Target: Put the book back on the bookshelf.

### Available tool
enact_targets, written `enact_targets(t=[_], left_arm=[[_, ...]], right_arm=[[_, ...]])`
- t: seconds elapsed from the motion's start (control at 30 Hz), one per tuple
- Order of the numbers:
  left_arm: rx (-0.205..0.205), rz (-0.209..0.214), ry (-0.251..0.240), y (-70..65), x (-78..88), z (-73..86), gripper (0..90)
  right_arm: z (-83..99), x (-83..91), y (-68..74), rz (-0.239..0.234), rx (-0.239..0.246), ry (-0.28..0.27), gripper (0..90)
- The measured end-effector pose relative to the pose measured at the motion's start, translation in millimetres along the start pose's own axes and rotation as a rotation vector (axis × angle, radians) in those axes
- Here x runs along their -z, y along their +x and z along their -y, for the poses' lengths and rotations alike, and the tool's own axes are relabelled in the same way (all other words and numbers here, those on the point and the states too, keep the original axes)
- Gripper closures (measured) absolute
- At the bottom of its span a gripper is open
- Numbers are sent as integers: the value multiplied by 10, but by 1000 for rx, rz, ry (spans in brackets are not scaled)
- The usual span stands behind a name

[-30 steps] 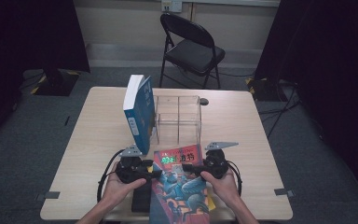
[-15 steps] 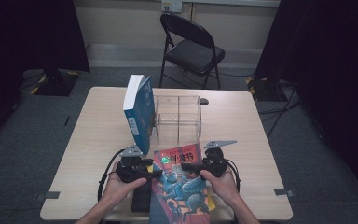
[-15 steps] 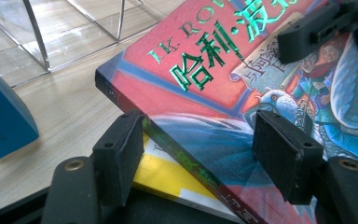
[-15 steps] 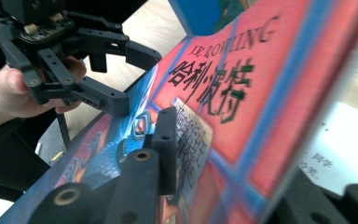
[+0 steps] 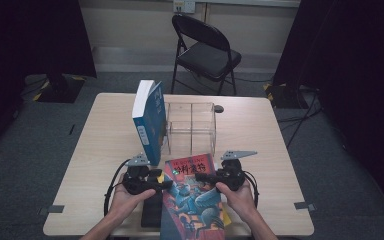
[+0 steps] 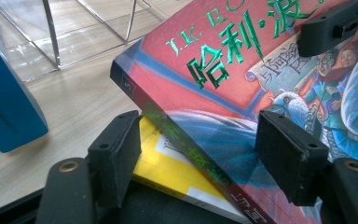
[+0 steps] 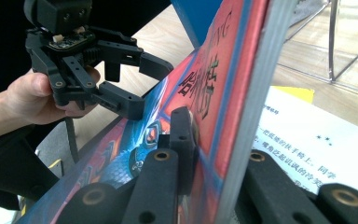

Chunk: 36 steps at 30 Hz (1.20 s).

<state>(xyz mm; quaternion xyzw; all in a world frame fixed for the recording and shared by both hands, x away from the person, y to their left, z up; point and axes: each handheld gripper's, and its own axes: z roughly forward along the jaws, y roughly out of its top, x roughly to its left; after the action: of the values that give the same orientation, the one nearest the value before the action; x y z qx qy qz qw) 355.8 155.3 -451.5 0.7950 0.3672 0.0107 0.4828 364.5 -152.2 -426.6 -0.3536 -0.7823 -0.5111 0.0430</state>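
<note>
Even overhead light, dark surroundings; near fingers blur in close views.

Counting three books: red one (image 5: 192,195) between the tongs, yellow one (image 6: 177,170) under it, blue one (image 5: 149,120) standing beyond; one clear organizer (image 5: 191,127), one chair (image 5: 205,52).
</note>
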Motion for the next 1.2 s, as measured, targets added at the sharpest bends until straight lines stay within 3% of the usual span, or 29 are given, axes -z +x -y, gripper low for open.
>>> enact_targets(t=[0.1,0.23,0.33,0.43,0.7,0.73,0.77,0.97,1.1,1.2], left_arm=[[8,39,1,-3,-17,-2,310],[19,51,-3,-5,-20,-4,297],[49,74,-7,24,-17,-4,296],[119,127,-22,83,-18,-2,330],[143,182,-28,110,14,-28,370],[157,196,-36,117,24,-31,378],[175,247,-55,148,45,-33,414],[192,265,-69,125,52,-52,446],[208,305,-83,113,67,-84,495],[173,300,-91,59,83,-148,545]], right_arm=[[-5,17,26,2,4,-12,823],[-15,31,57,5,9,-22,826],[-20,46,78,6,16,-31,827],[-29,58,92,-4,18,-37,829],[-58,72,139,-21,27,-55,835],[-66,80,147,-24,32,-58,837],[-84,100,162,-31,42,-64,840],[-105,122,188,-26,52,-60,849],[-120,147,200,-31,54,-72,850],[-141,149,224,-8,61,-61,850]])
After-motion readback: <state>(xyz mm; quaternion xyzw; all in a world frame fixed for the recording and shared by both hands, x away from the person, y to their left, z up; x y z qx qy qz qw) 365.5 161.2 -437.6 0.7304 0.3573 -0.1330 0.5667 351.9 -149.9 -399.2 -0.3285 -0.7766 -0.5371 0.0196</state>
